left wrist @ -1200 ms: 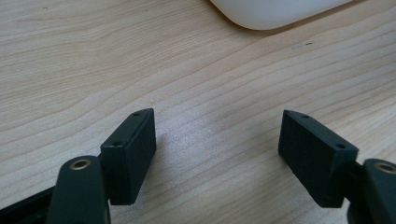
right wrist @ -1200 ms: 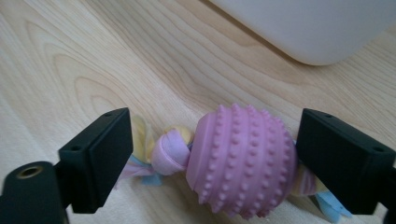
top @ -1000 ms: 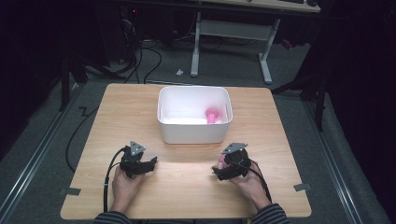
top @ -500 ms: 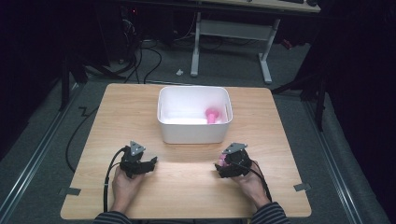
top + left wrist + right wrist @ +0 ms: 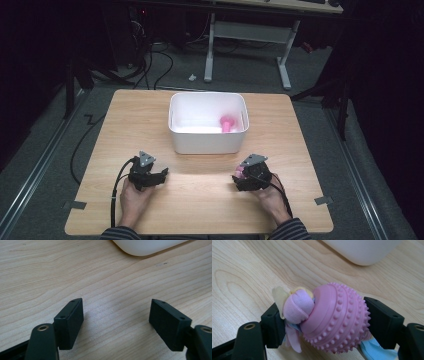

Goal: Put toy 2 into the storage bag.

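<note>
- My right gripper (image 5: 319, 322) has just been closing, and its two black jaws now press on either side of a pink studded rubber toy (image 5: 337, 320), a knobbly egg-shaped ball with knotted pink, yellow and blue cloth (image 5: 297, 306) pushed out of one end.
- I take the toy across its widest part, so the studs give the pads something to bite and the round body should not roll out sideways.
- The cloth knot sits against one jaw; I judge it acts as a soft wedge, though it could slip if I squeeze unevenly.
- In the high view the toy (image 5: 240, 172) shows as a pink spot at my right gripper (image 5: 244, 176), low over the wooden table (image 5: 200, 200), just short of the white plastic bin (image 5: 207, 142).
- A second pink toy (image 5: 227, 123) already lies inside the bin by its far right wall, so I judge the one I hold goes in there as well.
- My left gripper (image 5: 116, 315) stands with its jaws wide apart and nothing between them but bare wood.
- I keep it (image 5: 150, 175) parked near the table's front edge, well apart from the right one, so it stays out of the path to the bin.
- Next I would lift before going forward, to get the toy over the bin's near rim.
</note>
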The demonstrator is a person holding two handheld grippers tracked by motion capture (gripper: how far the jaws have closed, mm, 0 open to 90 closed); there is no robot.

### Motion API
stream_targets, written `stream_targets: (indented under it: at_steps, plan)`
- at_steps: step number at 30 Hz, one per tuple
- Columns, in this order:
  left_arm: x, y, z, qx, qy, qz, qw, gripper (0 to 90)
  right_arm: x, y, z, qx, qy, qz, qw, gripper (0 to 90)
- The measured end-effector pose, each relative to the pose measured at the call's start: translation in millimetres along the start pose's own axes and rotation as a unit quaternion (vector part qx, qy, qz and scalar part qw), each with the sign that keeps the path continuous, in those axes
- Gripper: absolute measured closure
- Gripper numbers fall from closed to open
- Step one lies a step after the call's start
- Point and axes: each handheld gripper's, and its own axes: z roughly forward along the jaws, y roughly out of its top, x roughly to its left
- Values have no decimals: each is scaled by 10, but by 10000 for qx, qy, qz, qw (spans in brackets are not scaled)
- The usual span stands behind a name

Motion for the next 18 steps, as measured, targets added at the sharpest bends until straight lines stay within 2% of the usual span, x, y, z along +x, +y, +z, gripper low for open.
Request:
stream_targets:
  at_steps: [6,10,18]
  plan:
    - [0,0,0,-1,0,0,10000,280,-53,-16,-98,-187,145,151,9996,256]
    - [0,0,0,-1,1,0,10000,281,-111,-22,-180,-286,280,369,9985,256]
    - [0,0,0,0,2,-1,10000,280,-185,28,-367,-375,475,492,9969,255]
